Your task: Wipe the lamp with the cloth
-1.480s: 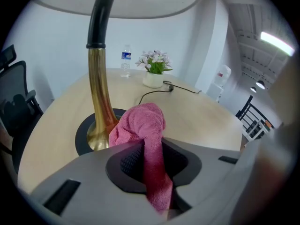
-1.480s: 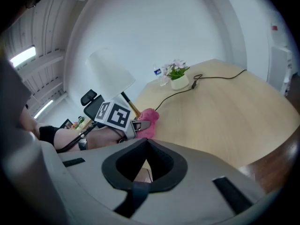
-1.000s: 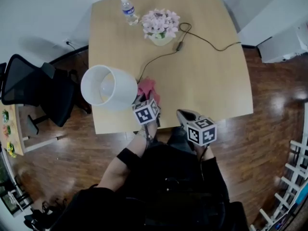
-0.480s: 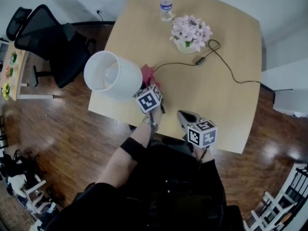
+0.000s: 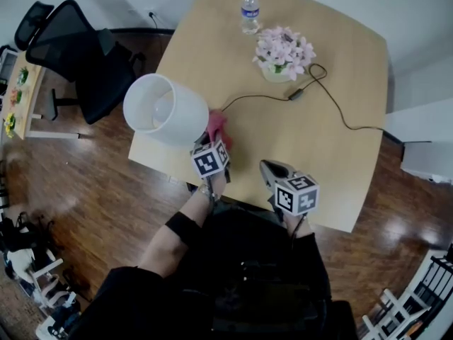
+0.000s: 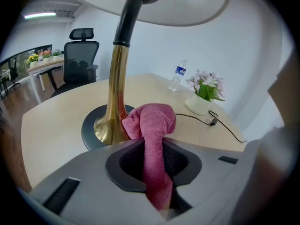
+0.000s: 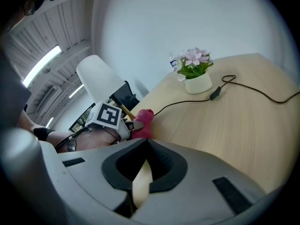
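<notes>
Pink cloth [image 6: 152,125] fills the narrow gap between the left gripper's [image 6: 154,149] jaws, which are clamped on it. A strip of cloth runs down through the gap. Its free end bunches into a rounded wad just ahead of the jaw tips. That wad presses against the foot of the lamp's brass stem [image 6: 115,93], where the stem flares out onto the dark round base [image 6: 89,130]. The white shade [image 5: 164,110] spreads above the gripper.

The right gripper's [image 7: 143,165] jaws stand only a little apart, leaving a thin wedge of a gap. Nothing sits in it, and only bare tabletop shows through. This gripper hovers over the table's [image 5: 318,154] near edge, to the right of the left gripper and apart from it, touching neither the cloth nor the lamp.

The lamp stands at the table's near left corner. A black cord [image 5: 340,115] runs from the lamp across the wood, loops beside a white pot of pink flowers [image 5: 283,54] toward the far edge, and passes over the right edge. A water bottle [image 5: 248,10] stands upright at the far edge, near the flowers. A black office chair [image 5: 78,44] sits on the wooden floor beyond the left edge.
</notes>
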Tool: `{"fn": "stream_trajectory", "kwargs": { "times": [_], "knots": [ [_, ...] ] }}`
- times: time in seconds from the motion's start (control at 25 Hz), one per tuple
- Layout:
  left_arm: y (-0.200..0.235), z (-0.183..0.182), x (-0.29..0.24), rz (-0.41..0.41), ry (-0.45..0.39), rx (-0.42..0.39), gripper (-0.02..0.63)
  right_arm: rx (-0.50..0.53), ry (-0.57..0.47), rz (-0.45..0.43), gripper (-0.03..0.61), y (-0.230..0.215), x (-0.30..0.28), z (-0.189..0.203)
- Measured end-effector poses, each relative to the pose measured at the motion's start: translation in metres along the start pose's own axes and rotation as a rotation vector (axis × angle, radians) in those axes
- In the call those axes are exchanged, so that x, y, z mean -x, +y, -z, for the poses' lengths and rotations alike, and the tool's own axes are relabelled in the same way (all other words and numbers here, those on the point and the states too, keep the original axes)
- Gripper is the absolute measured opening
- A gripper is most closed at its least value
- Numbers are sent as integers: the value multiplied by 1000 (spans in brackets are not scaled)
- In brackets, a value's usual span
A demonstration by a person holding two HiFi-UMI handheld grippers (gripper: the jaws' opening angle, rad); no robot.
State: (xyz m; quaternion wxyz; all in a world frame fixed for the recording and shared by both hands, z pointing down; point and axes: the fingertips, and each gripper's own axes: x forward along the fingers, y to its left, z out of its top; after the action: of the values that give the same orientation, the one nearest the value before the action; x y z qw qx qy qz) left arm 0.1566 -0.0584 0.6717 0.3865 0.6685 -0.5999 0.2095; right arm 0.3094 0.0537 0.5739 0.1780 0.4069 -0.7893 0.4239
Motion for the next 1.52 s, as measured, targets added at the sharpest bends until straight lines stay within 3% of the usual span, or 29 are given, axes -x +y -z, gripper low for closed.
{"fn": "stream_trajectory", "kwargs": {
  "times": [0.64,0.92,1.12,1.36,1.52],
  "knots": [
    [66,26,35,124,126,-316,86,-15,-42,20,6,51,-29,-12],
    [117,12,30,172,166,-480,86,-33,-56,74,6,78,-50,-12],
    [134,-24,8,234,150,-668,86,-98,-64,121,6,102,-76,-3],
    [128,-57,-28,399,164,-852,86,-176,-64,171,6,137,-105,31],
    [126,-60,-34,422,171,-1011,86,-183,-53,185,6,152,-100,46]
  ]
}}
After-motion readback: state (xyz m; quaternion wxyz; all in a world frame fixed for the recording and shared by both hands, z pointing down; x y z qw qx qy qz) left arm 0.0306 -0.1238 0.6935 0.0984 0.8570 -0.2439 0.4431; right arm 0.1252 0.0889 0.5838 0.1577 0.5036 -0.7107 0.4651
